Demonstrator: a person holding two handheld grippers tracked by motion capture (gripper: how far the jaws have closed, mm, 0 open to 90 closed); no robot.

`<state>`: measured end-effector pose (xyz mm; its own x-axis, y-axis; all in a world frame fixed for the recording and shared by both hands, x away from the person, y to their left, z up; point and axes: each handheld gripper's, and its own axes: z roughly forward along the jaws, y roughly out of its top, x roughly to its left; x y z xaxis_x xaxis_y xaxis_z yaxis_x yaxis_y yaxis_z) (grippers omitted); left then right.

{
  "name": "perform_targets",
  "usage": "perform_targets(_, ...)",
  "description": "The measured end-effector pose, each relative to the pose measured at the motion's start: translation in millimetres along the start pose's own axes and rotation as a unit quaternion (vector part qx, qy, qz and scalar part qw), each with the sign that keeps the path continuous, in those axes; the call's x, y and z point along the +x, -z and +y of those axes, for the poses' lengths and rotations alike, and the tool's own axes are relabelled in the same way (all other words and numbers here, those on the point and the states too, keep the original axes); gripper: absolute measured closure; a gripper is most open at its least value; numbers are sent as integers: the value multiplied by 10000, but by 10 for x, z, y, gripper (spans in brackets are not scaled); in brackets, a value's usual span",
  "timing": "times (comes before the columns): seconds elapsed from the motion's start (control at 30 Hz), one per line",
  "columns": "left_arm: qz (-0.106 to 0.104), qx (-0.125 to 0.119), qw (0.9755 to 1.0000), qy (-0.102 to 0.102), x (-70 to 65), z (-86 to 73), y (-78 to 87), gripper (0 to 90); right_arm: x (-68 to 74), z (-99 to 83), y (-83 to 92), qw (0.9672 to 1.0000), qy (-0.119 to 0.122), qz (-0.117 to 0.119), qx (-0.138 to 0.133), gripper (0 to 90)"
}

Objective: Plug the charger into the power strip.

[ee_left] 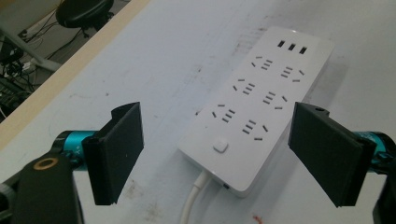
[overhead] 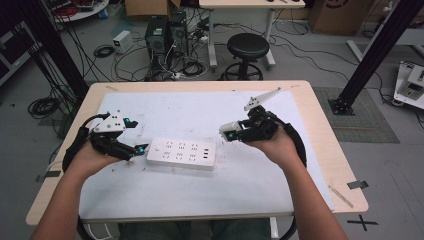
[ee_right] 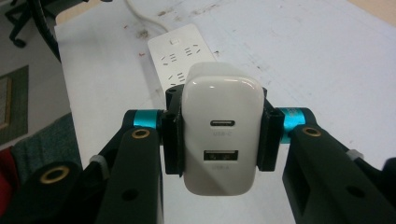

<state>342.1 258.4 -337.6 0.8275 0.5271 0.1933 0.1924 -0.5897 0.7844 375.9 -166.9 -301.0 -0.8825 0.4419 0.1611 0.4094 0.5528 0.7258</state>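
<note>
a white rectangular plastic power strip (overhead: 182, 153) lies flat on the pale sheet covering the light wooden table (overhead: 320, 125), near the middle, with its white cable (ee_left: 194, 198) leaving the end that faces the left gripper (overhead: 138, 136). in the left gripper view the strip's rows of sockets, its three usb slots at the far end and its small square switch (ee_left: 220, 147) near the cable end show clearly. the left gripper sits just beside the strip's left end with its jaws spread wide; the strip's near end lies between them, apart from both pads. the right gripper (overhead: 226, 132), off the strip's right end, is clamped on a white rounded plastic usb charger block (ee_right: 221, 130), pads pressing its two sides, the port face toward the camera and the strip beyond it
</note>
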Motion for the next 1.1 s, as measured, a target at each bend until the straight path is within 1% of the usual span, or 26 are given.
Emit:
perform_targets(0.07,19,44,10000,6,0,-22,9,182,-6,31,-27,10000,3,16,52,632)
perform_targets(0.1,19,61,10000,-5,2,-27,12,182,-23,90,-83,9997,106,26,213,632)
perform_targets(0.13,9,82,10000,-6,7,-41,20,182,-28,104,-99,9996,146,25,238,632)
perform_targets(0.17,11,58,10000,6,6,-45,18,182,-30,144,-138,9992,188,46,354,632)
perform_targets(0.23,0,65,10000,6,7,-58,20,182,-42,180,-178,9988,259,66,421,632)
perform_targets(0.27,-2,75,10000,-8,11,-60,21,182,-53,212,-222,9981,313,94,530,632)
perform_targets(0.3,-4,74,10000,13,12,-64,20,182,-53,222,-238,9978,310,96,573,632)
perform_targets(0.33,12,78,10000,7,18,-73,20,182,-62,244,-271,9972,373,111,642,632)
perform_targets(0.37,12,73,10000,25,18,-78,20,182,-68,281,-327,9963,388,112,754,632)
perform_targets(0.4,24,87,10000,17,18,-85,19,182,-76,303,-360,9958,448,152,790,632)
perform_targets(0.47,12,112,9999,14,18,-102,15,182,-76,342,-418,9948,484,184,877,632)
perform_targets(0.5,14,124,9999,21,16,-112,12,182,-84,370,-462,9937,569,237,935,632)
perform_targets(0.53,14,124,9999,21,16,-112,12,182,-84,370,-462,9937,569,237,935,632)
perform_targets(0.57,25,144,9999,25,16,-127,12,182,-81,392,-500,9929,593,248,1006,632)
perform_targets(0.6,9,162,9999,12,17,-132,14,182,-75,426,-558,9910,638,263,1148,632)
perform_targets(0.63,12,179,9998,16,17,-139,16,182,-71,445,-585,9899,650,290,1229,632)
perform_targets(0.7,27,212,9998,3,22,-149,27,182,-74,488,-658,9875,778,327,1329,632)
perform_targets(0.73,48,189,9998,34,24,-157,36,182,-72,507,-684,9864,797,365,1389,632)
perform_targets(0.8,66,211,9998,27,36,-168,63,182,-78,553,-762,9839,903,408,1485,632)
perform_targets(0.83,88,217,9997,25,40,-174,75,182,-77,582,-807,9818,933,410,1604,632)
perform_targets(0.87,88,217,9997,25,40,-174,75,182,-77,582,-807,9818,933,410,1604,632)
perform_targets(0.9,88,217,9997,25,40,-174,75,182,-75,602,-847,9804,966,422,1665,632)
perform_targets(0.93,114,259,9996,26,58,-200,124,182,-69,659,-955,9758,1084,505,1829,632)
perform_targets(0.97,118,271,9996,38,64,-205,134,182,-69,674,-994,9745,1139,535,1859,632)
perform_targets(1.1,144,296,9994,44,79,-222,167,182,-47,716,-1138,9673,1245,602,2125,632)
